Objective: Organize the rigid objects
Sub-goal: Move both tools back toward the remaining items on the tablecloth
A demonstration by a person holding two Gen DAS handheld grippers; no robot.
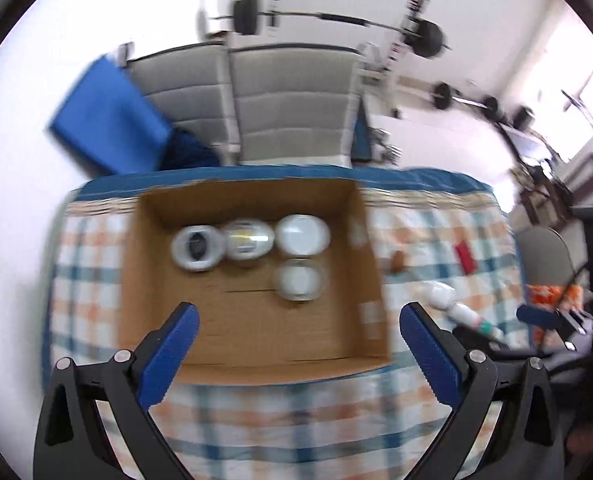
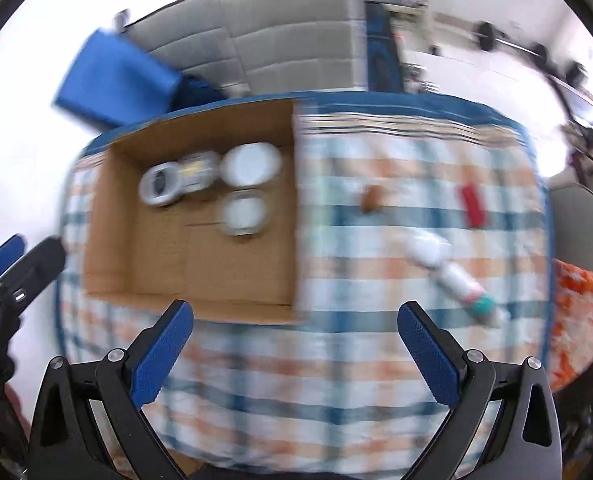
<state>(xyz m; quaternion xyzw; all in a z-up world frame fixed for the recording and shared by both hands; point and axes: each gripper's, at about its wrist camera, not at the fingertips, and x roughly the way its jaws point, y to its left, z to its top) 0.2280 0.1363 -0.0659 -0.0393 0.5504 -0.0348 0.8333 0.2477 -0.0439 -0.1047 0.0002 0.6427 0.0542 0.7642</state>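
Observation:
An open cardboard box (image 1: 252,332) (image 2: 144,268) lies on a checked tablecloth and holds several round containers: a silver tin (image 1: 196,248) (image 2: 161,185), a clear jar (image 1: 249,240), a white lid (image 1: 302,234) (image 2: 251,163) and a glass jar (image 1: 298,280) (image 2: 243,212). On the cloth to the right lie a white bottle (image 2: 452,276) (image 1: 462,312), a red item (image 2: 472,204) (image 1: 465,256) and a brown item (image 2: 371,197) (image 1: 396,262). My left gripper (image 1: 298,320) hangs open over the box's near half. My right gripper (image 2: 294,316) is open above the cloth by the box's near right corner. Both are empty.
The table (image 2: 336,360) has a blue-edged cloth. Behind it stand a grey sofa (image 1: 292,108) and a blue cushion (image 1: 108,120). Barbells (image 1: 336,20) lean at the back wall. An orange patterned fabric (image 2: 576,320) sits at the right edge. The left gripper's body (image 2: 16,272) shows at far left.

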